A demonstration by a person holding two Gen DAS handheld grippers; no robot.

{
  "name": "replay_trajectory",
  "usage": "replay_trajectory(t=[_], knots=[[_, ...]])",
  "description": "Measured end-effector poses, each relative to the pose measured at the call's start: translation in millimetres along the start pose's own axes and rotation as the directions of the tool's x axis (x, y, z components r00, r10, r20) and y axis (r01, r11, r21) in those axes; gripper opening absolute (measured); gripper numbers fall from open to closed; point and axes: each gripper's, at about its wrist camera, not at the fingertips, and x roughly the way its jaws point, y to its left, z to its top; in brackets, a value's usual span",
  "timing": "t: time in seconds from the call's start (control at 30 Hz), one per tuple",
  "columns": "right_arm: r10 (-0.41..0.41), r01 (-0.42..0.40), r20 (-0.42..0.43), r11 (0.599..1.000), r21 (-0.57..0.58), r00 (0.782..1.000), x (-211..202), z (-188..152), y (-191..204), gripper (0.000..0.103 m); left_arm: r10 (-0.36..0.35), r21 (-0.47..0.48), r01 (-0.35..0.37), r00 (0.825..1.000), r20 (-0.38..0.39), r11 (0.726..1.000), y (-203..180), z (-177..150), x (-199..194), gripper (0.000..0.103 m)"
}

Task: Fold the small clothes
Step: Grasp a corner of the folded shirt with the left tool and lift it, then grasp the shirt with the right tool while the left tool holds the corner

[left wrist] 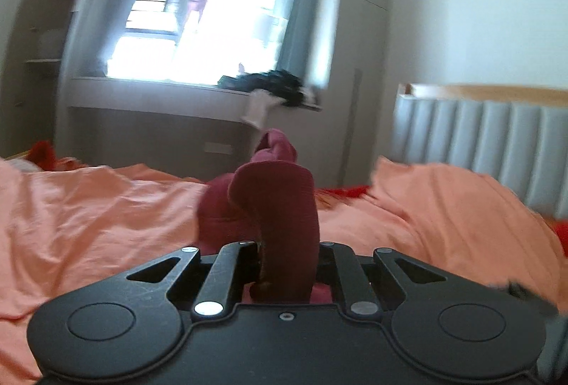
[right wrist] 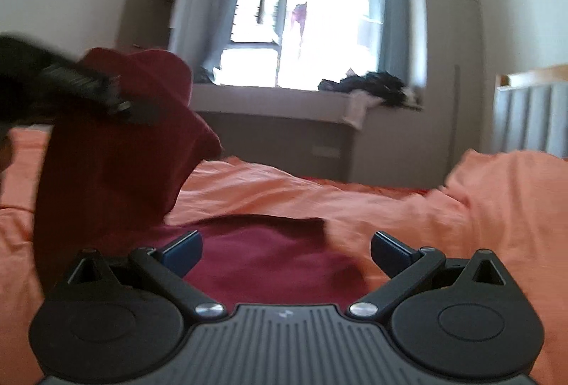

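A dark red small garment [right wrist: 269, 264] lies partly on the orange bedspread [right wrist: 461, 225]. My left gripper [left wrist: 285, 264] is shut on a fold of the garment [left wrist: 280, 207], which bunches up over its fingers and hides the tips. In the right wrist view the left gripper [right wrist: 117, 101] shows blurred at the upper left, lifting one side of the garment [right wrist: 117, 150] off the bed. My right gripper [right wrist: 285, 251] is open and empty, its blue pads [right wrist: 390, 251] spread just above the flat part of the garment.
The orange bedspread [left wrist: 88, 207] is rumpled, with a raised fold at the right [left wrist: 443, 193]. A grey padded headboard [left wrist: 490, 143] stands at the right. A window ledge [right wrist: 284, 97] behind the bed holds dark clothes [right wrist: 369, 83].
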Motion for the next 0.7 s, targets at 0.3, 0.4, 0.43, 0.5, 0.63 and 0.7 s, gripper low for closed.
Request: replay_trajectory(t=[0.3, 0.4, 0.43, 0.5, 0.63, 0.7], knots=[[0.087, 0.017, -0.203, 0.886, 0.463, 0.975, 32, -13, -118, 0.103, -0.061, 0.297, 0.092, 0.992, -0.111, 0.951, -62, -56, 6, 0.014], [0.200, -0.012, -0.217, 0.759, 0.651, 0.955, 41, -32, -149, 0.103, -0.060, 0.339, 0.112, 0.985, -0.161, 0.934, -67, -71, 6, 0.015], [0.226, -0.019, -0.212, 0.727, 0.687, 0.951, 42, -38, -153, 0.103, -0.059, 0.350, 0.117, 0.983, -0.171, 0.930, -68, -76, 6, 0.016], [0.282, -0.047, -0.197, 0.674, 0.737, 0.939, 44, -45, -158, 0.103, -0.055, 0.371, 0.120, 0.982, -0.182, 0.921, -69, -83, 6, 0.021], [0.328, -0.106, -0.157, 0.657, 0.746, 0.932, 40, -45, -150, 0.103, -0.070, 0.393, 0.141, 0.979, -0.189, 0.909, -71, -91, 0, 0.039], [0.340, -0.138, -0.129, 0.660, 0.739, 0.932, 39, -40, -142, 0.103, -0.086, 0.406, 0.157, 0.978, -0.188, 0.900, -73, -92, -5, 0.050]])
